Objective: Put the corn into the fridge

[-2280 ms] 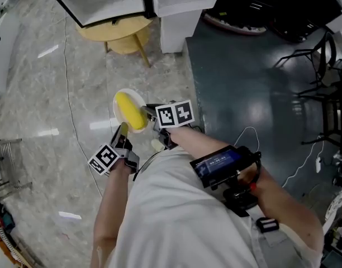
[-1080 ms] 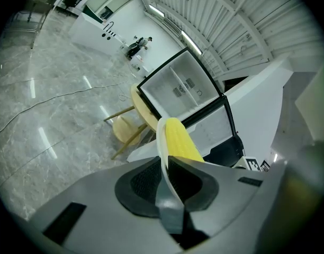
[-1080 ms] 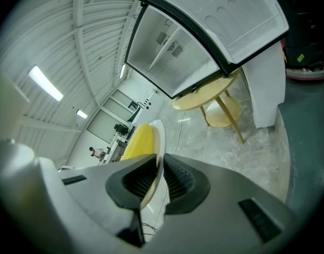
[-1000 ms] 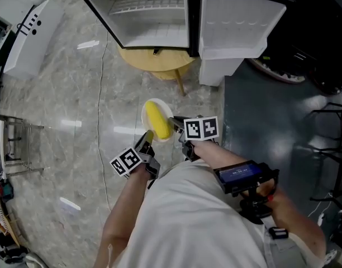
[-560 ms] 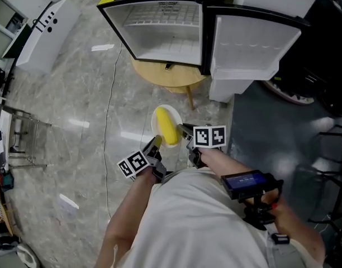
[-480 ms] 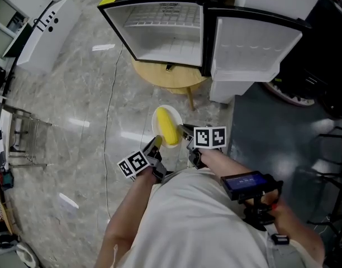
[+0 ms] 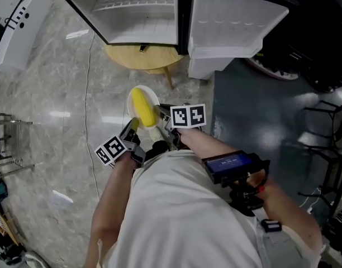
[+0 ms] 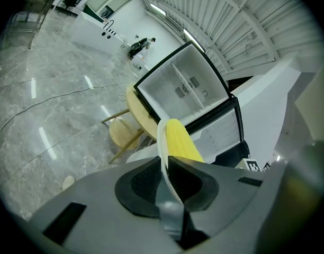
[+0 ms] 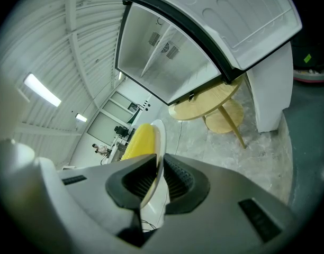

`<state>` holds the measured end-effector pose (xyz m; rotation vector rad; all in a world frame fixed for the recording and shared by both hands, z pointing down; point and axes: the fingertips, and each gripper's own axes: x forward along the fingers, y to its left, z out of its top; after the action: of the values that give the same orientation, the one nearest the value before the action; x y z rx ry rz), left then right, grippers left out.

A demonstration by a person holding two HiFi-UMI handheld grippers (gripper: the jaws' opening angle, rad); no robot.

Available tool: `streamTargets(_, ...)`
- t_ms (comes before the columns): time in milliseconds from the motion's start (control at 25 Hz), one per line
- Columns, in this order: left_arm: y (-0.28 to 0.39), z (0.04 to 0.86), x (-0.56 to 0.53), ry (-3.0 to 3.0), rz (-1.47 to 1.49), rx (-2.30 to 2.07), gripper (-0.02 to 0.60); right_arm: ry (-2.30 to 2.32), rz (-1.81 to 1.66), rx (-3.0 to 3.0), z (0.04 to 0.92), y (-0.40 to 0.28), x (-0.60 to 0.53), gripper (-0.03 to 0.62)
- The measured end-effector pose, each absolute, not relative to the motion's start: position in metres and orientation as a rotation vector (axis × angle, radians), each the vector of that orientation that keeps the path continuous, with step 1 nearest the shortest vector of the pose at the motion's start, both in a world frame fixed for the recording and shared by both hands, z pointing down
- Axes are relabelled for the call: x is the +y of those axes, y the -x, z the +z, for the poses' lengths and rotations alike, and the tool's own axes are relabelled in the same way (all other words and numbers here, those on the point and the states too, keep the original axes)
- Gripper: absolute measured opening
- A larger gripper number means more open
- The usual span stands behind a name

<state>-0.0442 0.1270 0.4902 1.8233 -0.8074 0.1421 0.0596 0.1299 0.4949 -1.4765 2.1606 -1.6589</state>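
Two grippers on one plate: the left gripper was pinched shut on the near-left rim and the right gripper on the near-right rim. Both gripper views showed the thin white edge squeezed between ribbed black pads. The corn lay lengthwise on the plate, touched by neither gripper, carried above the floor. Since half a second before, the open fridge had slid to the top of the head view and looked larger, and the plate had shifted left. Likely the carry toward the fridge was continuing; corn not yet inside. Corn: stubby yellow cob, finely beaded, matte. Plate: smooth, glossy, shallow and round, probably slippery under a rim grip. Fridge: white boxy cavity, black-framed, grille lines on its far wall, door swung right, above a pale round wooden table. Floor: polished grey marble with glare streaks.
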Motion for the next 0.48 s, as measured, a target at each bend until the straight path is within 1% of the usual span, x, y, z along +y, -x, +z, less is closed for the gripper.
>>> streamTargets(480,0.041,0.487,0.066,-1.846,0.17,-0.737,0.044,1.548,-1.642,2.066,0.496,-0.062,0.078,0.051)
